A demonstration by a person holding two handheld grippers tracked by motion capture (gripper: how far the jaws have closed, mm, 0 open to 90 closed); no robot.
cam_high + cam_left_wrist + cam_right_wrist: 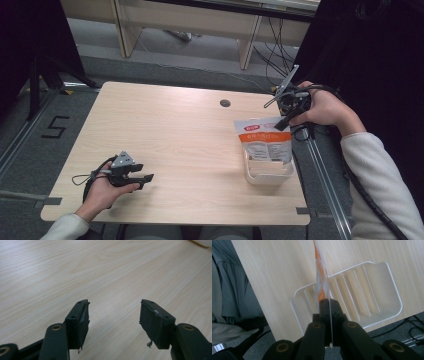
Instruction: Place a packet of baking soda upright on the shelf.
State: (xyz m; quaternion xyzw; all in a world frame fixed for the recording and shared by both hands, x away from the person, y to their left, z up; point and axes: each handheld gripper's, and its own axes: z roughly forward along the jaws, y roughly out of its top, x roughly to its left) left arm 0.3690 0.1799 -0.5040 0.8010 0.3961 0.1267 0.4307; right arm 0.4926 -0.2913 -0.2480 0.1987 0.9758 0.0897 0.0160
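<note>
A white and orange pouch (263,140) hangs upright over a clear ribbed plastic tray (270,174) at the table's right. My right gripper (283,121) is shut on the pouch's top corner. In the right gripper view the pouch (321,282) runs edge-on up from the closed jaws of my right gripper (328,305), with the tray (387,290) below it. My left gripper (145,180) rests in a hand on the table's front left. Its jaws stand open over bare wood, as the left gripper view shows around my left gripper (113,315).
The wooden table (170,130) has a small round cable hole (225,103) at the back. The tray sits close to the table's right edge. Cables (280,45) lie on the floor beyond the table, and a desk frame (200,25) stands behind.
</note>
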